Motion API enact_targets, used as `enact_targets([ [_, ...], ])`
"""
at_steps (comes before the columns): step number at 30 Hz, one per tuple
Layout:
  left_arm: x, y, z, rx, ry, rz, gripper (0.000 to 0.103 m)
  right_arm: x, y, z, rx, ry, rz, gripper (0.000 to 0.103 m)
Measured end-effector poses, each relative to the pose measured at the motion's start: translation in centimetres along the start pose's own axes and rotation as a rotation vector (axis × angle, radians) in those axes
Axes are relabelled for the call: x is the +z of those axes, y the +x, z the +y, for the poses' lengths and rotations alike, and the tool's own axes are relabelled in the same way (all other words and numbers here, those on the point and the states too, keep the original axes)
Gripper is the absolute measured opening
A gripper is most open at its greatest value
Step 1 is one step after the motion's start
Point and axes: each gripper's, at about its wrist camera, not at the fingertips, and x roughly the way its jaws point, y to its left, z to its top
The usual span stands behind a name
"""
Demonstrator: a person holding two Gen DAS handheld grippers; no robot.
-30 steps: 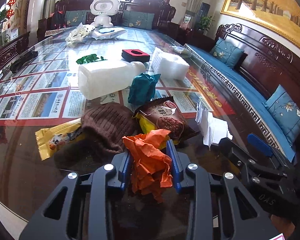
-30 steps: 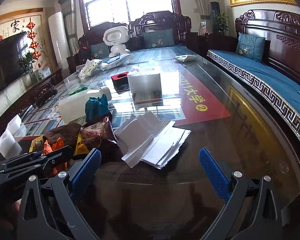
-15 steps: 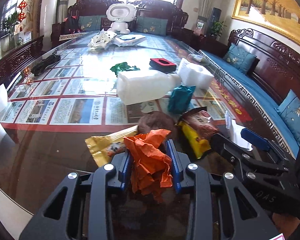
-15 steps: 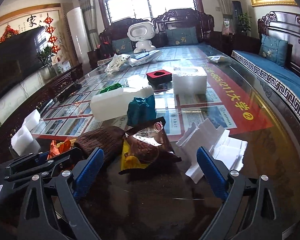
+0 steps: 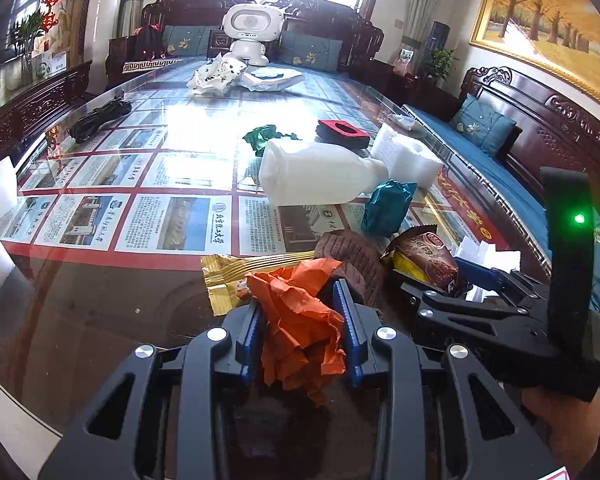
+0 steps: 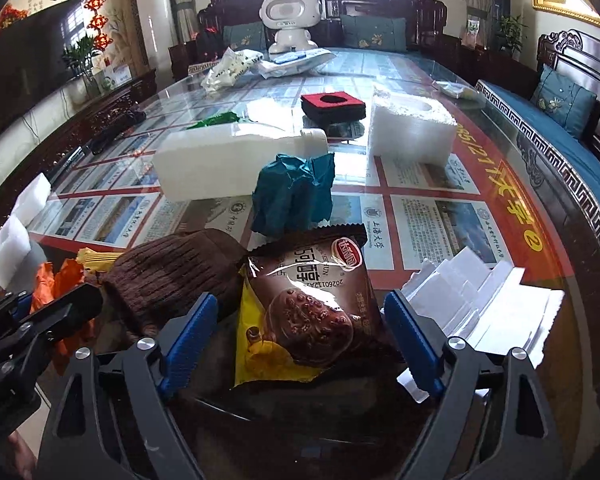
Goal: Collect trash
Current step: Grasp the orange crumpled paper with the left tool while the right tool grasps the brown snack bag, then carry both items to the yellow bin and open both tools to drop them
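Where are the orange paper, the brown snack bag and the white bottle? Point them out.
orange paper [image 5: 300, 320], left wrist view, crumpled middle.
brown snack bag [image 6: 312, 308], right wrist view, front face.
white bottle [image 6: 228, 160], right wrist view, side wall.

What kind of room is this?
Most likely a home living room, traditionally furnished: carved dark-wood sofas with blue cushions, a large framed landscape painting, and a long glass-topped table strewn with wrappers.

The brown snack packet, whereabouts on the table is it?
In the right wrist view the brown snack packet lies between the open right gripper's blue fingers, with the brown knitted hat to its left, white folded paper to its right and crumpled teal paper behind.
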Motion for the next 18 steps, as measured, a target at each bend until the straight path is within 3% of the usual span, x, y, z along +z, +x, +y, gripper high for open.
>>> enact_targets([
  [3, -0.1, 0.0, 0.0, -0.011, 0.002, 0.004, 0.035, -0.2, -0.2, 0.0, 0.001, -0.009, -0.009, 0.063],
  [6, -0.2, 0.0, -0.3, -0.016, 0.007, 0.002, 0.035, -0.4, -0.4, -0.5, 0.029, 0.014, -0.026, 0.056],
  [12, -0.3, -0.4, -0.8, -0.011, 0.022, -0.009, 0.035, -0.9, -2.2, -0.7, 0.071, 0.047, -0.081, 0.05],
  [18, 0.1, -2.1, -1.5, -0.018, 0.032, -0.047, 0.035, -0.6, -6.3, -0.2, 0.133, 0.046, -0.197, 0.05],
])
